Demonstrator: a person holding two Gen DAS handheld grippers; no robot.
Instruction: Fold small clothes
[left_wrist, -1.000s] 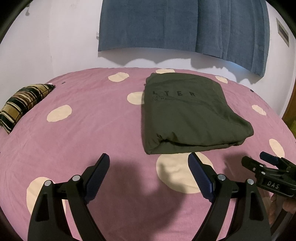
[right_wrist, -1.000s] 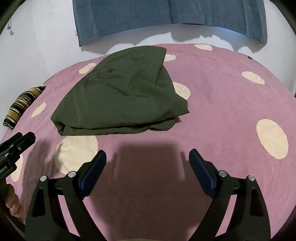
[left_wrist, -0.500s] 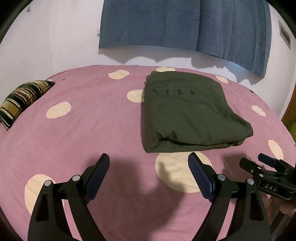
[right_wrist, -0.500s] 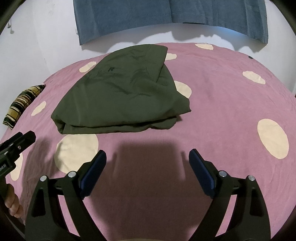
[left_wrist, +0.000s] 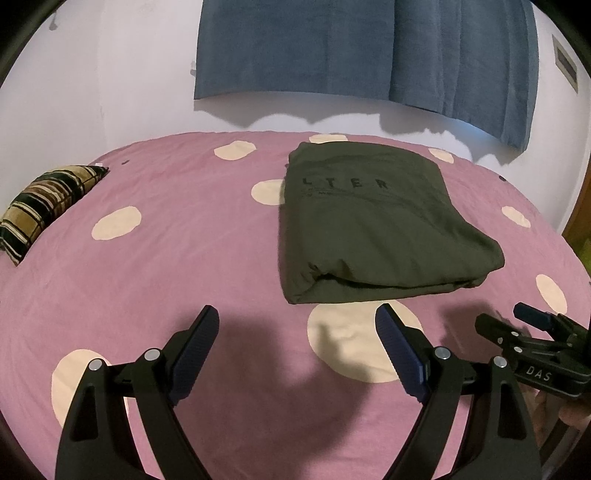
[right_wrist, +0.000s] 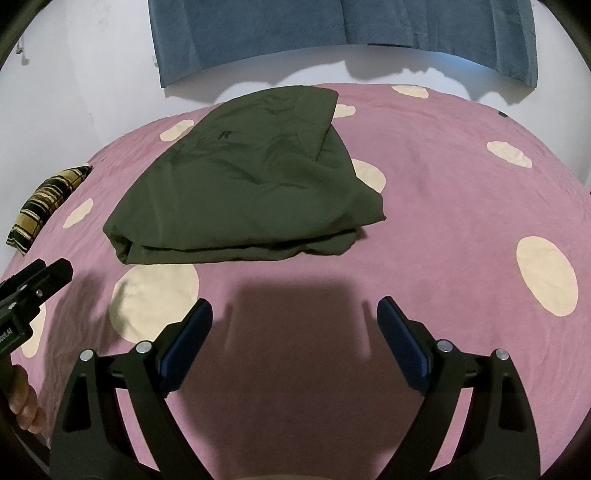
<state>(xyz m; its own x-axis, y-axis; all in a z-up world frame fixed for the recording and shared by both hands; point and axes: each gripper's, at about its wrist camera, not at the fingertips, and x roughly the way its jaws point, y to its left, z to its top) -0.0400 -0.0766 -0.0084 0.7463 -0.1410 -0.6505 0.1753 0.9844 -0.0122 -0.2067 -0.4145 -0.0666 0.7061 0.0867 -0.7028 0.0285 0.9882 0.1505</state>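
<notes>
A dark olive garment (left_wrist: 373, 221) lies folded into a rectangle on the pink bed sheet with cream dots (left_wrist: 166, 258); it also shows in the right wrist view (right_wrist: 251, 188). My left gripper (left_wrist: 295, 321) is open and empty, held above the sheet just short of the garment's near edge. My right gripper (right_wrist: 293, 314) is open and empty, also short of the near edge. Each gripper shows at the edge of the other's view, the right one (left_wrist: 532, 336) and the left one (right_wrist: 33, 284).
A striped brown pillow (left_wrist: 44, 203) lies at the bed's far left. A blue cloth (left_wrist: 369, 48) hangs on the white wall behind the bed. A door frame (left_wrist: 580, 206) stands at the right.
Both grippers have drifted slightly, with the view tilting a little. The garment has not moved and both grippers stay open.
</notes>
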